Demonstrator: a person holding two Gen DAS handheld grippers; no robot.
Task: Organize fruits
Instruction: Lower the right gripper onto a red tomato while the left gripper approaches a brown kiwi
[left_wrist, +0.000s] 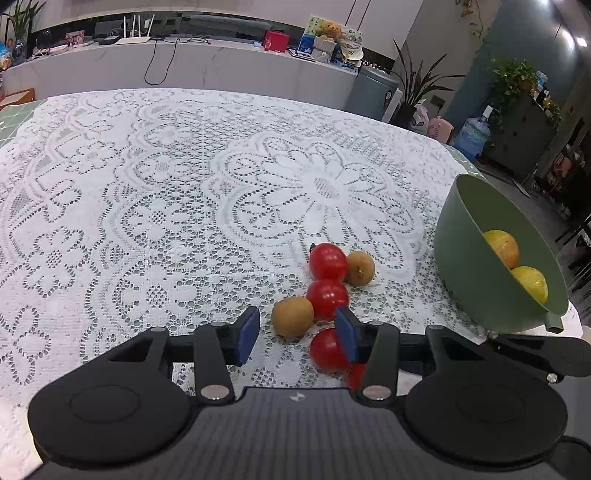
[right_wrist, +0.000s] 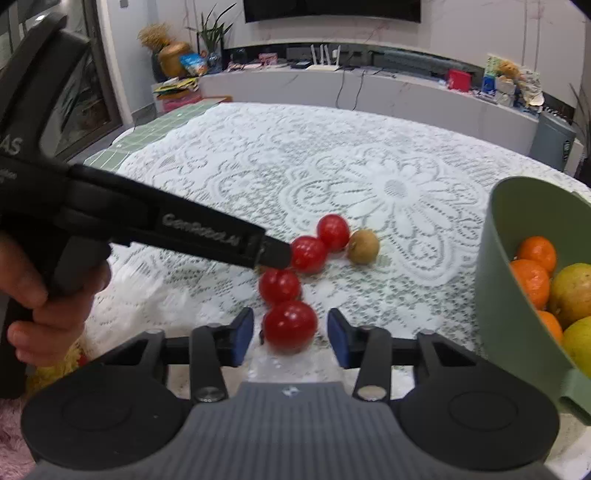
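Several red cherry tomatoes and two brown round fruits lie in a cluster on the lace cloth. In the left wrist view, my left gripper stands open around the nearer brown fruit, with a gap on each side. One tomato sits just past its right pad, and another tomato is half hidden behind it. In the right wrist view, my right gripper brackets the nearest tomato; a thin gap shows at each pad. The green bowl at right holds oranges and yellow fruit.
The left tool's black body reaches in from the left of the right wrist view, held by a hand, its tip over the tomatoes. A second brown fruit lies beyond. The bowl's wall stands close on the right.
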